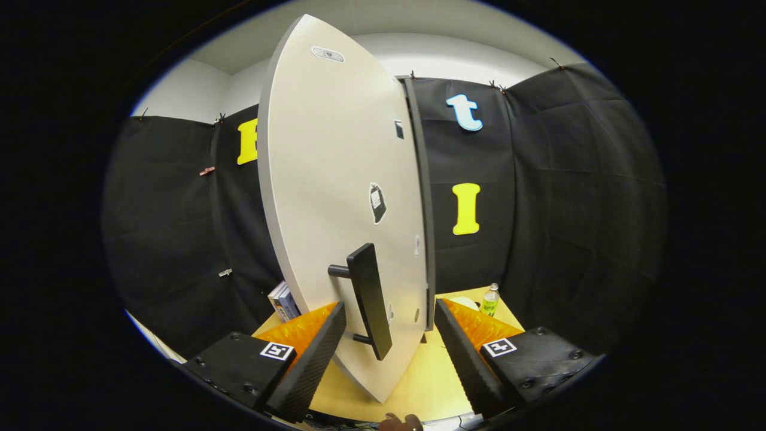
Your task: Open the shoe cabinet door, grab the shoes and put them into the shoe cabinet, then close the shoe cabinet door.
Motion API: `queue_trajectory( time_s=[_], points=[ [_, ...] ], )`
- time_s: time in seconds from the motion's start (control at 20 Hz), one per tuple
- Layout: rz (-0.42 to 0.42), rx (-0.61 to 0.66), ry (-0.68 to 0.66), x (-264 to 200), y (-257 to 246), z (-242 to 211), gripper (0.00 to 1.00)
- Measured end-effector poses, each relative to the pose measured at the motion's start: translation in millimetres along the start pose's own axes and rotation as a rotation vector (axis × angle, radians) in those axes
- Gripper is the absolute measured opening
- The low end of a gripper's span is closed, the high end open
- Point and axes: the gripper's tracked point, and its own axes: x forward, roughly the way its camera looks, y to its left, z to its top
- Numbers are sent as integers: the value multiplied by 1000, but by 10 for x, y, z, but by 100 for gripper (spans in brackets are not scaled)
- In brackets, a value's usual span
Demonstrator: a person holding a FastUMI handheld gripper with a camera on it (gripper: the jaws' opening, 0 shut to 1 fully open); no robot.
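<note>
The shoe cabinet's pale door stands swung out toward me, nearly edge-on, and runs down between my fingers. Its dark bar handle sits on the door's face just ahead of the fingertips, closer to the left finger than to the right finger. My gripper is open, its fingers spread wide on either side of the door's lower part and pressing on nothing. The dark edge of the cabinet body shows right behind the door. The cabinet's inside is hidden by the door.
The cabinet stands on a yellow wooden tabletop. A small bottle with a green label stands beyond the right finger. A few books lean beyond the left finger. A small brown object lies at the table's near edge.
</note>
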Motion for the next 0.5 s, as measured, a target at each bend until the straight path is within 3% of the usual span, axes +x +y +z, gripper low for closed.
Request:
queue_trajectory(
  time_s=[0.5],
  points=[
    [107,-11,-19,523,1023,-34,99]
  ],
)
